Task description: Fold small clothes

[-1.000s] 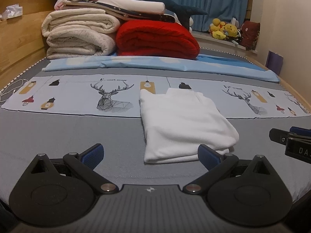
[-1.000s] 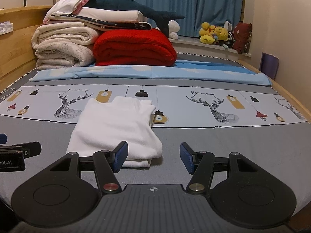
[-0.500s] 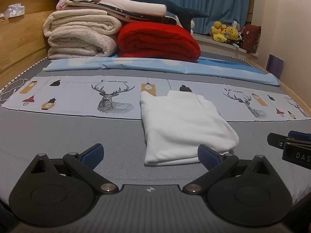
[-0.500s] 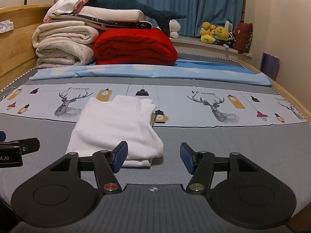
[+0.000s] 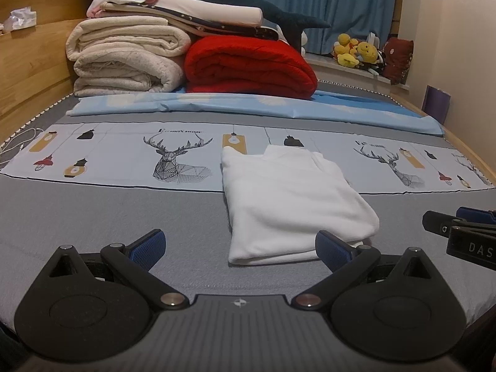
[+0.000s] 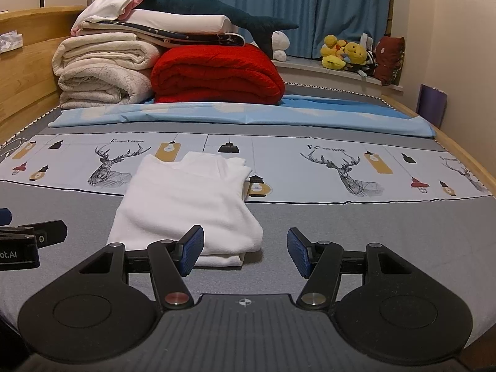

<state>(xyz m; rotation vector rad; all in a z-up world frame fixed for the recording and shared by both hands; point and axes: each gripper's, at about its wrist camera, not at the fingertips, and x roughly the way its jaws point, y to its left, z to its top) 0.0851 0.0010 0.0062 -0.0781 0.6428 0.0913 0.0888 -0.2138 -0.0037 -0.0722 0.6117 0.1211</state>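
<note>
A small white garment (image 5: pixel 291 201) (image 6: pixel 186 204) lies folded into a neat rectangle on the grey bed cover. My left gripper (image 5: pixel 240 243) stands open just short of its near edge, the blue pads wide apart and holding nothing. My right gripper (image 6: pixel 245 249) is open too, near the garment's front right corner, with only bed cover between its pads. Each gripper's black tips show at the edge of the other's view: the right one (image 5: pixel 458 226) and the left one (image 6: pixel 34 235).
Folded cream blankets (image 5: pixel 124 59) and a red quilt (image 5: pixel 248 65) are stacked at the far end, with a plush shark on top. A light blue sheet (image 5: pixel 248 105) and a deer-print strip (image 6: pixel 310 167) cross the bed. Wooden bed frame (image 5: pixel 28 71) on the left, soft toys (image 6: pixel 344 52) at the window.
</note>
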